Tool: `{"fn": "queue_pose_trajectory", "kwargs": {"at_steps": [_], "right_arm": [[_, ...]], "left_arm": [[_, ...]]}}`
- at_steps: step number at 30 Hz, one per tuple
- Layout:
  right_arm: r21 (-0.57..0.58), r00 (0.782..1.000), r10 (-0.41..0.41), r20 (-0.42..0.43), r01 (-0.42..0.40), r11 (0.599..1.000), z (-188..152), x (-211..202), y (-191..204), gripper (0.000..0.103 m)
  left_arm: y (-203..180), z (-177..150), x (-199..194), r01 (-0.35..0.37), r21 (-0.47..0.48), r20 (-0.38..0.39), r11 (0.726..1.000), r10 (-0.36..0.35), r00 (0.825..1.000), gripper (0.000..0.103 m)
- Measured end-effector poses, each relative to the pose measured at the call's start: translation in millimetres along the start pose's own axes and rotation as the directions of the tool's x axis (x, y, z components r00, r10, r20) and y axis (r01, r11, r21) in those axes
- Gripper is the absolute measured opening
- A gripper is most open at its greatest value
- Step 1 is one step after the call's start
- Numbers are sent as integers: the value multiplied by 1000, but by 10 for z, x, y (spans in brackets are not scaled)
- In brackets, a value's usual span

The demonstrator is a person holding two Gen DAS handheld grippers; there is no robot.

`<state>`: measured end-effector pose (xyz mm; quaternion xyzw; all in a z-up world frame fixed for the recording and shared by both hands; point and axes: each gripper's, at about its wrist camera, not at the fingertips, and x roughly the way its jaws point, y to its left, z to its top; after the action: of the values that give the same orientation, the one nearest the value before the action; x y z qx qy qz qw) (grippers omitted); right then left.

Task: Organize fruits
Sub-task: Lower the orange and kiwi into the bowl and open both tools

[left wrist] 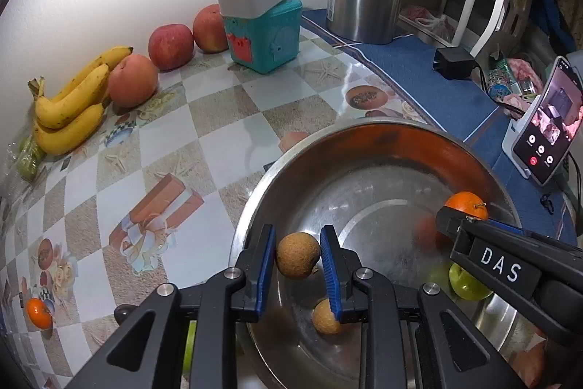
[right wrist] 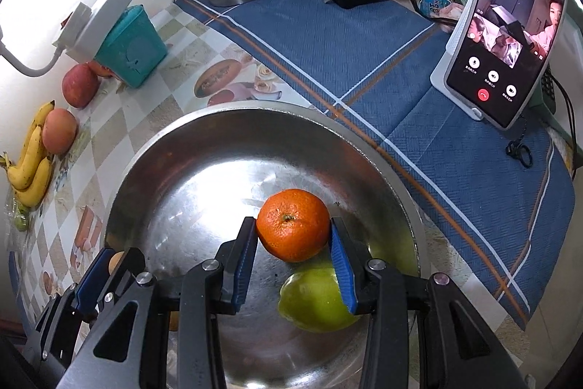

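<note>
left jaws (left wrist: 298,261) clamp longan (left wrist: 297,255) | right jaws (right wrist: 293,236) clamp tangerine (right wrist: 292,224) | both inside bowl rim (right wrist: 204,119)

bowl (right wrist: 145,152) on tabletop (left wrist: 226,133) | pear (right wrist: 313,301), longan (left wrist: 324,318) in bowl | bananas (left wrist: 69,108), apples (left wrist: 170,47) far left by wall | phone (right wrist: 510,31) right of bowl
</note>
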<state>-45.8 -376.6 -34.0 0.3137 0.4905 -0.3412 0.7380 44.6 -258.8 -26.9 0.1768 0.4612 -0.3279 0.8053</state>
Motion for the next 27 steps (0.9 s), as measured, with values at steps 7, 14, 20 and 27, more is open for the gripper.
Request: {"fn": "queue_pose_trajectory", "kwargs": {"at_steps": [7, 14, 20, 27], "right_arm": [[2, 1000, -11, -10, 11, 1000, 0, 41, 2, 42], [11, 1000, -20, -14, 20, 1000, -10, 78, -7, 42], [10, 1000, -20, -18, 20, 1000, -6, 92, -8, 42], [0, 999, -25, -24, 25, 1000, -6, 108, 14, 42]], "left_arm": [[-14, -15, 49, 4, 2, -16, 1000, -4, 1000, 27], [-18, -32, 80, 9, 1, -32, 1000, -9, 999, 27], [-25, -36, 82, 15, 1, -37, 1000, -15, 999, 28], [-8, -40, 92, 24, -8, -43, 1000, -25, 999, 29]]}}
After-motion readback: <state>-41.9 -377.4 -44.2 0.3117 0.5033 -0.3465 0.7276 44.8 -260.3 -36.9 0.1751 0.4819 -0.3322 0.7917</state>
